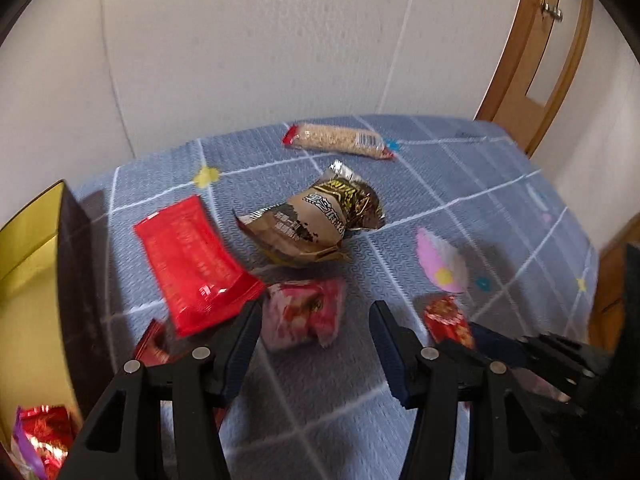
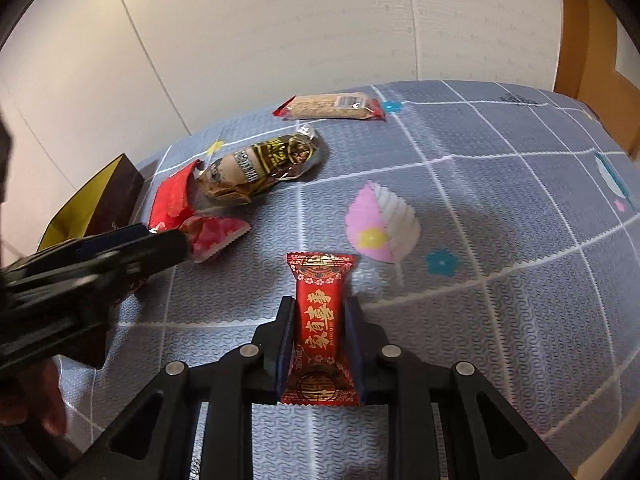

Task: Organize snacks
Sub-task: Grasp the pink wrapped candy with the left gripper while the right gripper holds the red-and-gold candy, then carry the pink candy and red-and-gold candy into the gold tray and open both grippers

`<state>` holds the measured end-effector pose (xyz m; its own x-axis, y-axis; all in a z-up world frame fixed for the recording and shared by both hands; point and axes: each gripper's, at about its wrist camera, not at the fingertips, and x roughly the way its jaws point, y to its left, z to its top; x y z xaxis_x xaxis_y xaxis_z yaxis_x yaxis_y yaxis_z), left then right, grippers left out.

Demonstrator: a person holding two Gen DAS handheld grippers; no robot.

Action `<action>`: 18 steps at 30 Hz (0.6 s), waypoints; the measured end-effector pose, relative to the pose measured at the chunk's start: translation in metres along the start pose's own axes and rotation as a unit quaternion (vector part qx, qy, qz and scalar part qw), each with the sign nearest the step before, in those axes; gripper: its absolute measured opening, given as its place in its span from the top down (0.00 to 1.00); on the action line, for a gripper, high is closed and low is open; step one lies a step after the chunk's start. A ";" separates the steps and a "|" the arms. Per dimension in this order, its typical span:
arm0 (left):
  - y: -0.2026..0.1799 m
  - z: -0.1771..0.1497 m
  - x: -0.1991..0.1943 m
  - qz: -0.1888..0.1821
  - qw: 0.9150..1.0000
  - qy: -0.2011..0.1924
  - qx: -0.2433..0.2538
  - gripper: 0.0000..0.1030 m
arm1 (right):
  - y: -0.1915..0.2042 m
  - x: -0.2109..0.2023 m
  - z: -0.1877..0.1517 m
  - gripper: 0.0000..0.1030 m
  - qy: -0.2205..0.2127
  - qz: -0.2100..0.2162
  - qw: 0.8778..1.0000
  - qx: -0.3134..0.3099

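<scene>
Right gripper (image 2: 320,316) pinches a small red candy in a foil wrapper w/ gold characters (image 2: 320,320); both pads press its sides, wrapper ends stick out front & back, held just above the blue-grey checked tablecloth w/ white grid lines & flower prints (image 2: 500,200).

Left gripper (image 1: 316,320) has jaws spread, nothing between the pads. It hangs over a pink-and-white crinkled snack pouch (image 1: 304,312), which lies on the cloth in the gap betw. the fingers as seen from the left wrist; contact can't be told, frame is blurred. In the right wrist view the left gripper reaches in from the left edge, tip just beside that pouch.

Other snacks on the cloth: flat red plastic packet (image 1: 192,256) touching the pink pouch's left side; brown-and-black crumpled bag w/ white lettering (image 1: 316,220) behind it; long clear-wrapped sesame-coloured bar w/ red ends (image 1: 338,142) farthest back, near the white wall (image 1: 240,40).

Dark box w/ gold lining (image 1: 36,280) stands at the left table edge; red & purple wrapped sweets (image 1: 40,444) lie inside it. A small dark-red packet (image 1: 152,346) sits betw. box & left gripper.
</scene>
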<state>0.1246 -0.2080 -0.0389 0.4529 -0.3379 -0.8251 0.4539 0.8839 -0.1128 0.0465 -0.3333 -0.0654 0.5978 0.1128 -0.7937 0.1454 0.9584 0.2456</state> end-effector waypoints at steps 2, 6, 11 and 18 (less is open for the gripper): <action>-0.002 0.002 0.010 0.005 1.000 0.009 0.006 0.45 | -0.001 -0.001 -0.001 0.76 -0.001 0.002 1.000 0.000; 0.004 -0.001 0.020 -0.009 1.000 0.010 -0.014 0.58 | -0.001 -0.001 -0.001 0.76 -0.002 0.002 1.000 -0.001; 0.007 -0.005 0.016 -0.012 1.000 -0.007 0.003 0.63 | 0.001 0.000 -0.001 0.76 -0.002 -0.001 1.000 -0.003; 0.008 -0.024 0.001 -0.029 0.999 -0.028 0.006 0.64 | 0.002 0.002 0.000 0.76 -0.005 -0.003 1.000 -0.006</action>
<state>0.1109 -0.1934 -0.0539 0.4669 -0.4068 -0.7852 0.4893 0.8585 -0.1539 0.0481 -0.3310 -0.0660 0.6050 0.1050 -0.7893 0.1390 0.9621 0.2346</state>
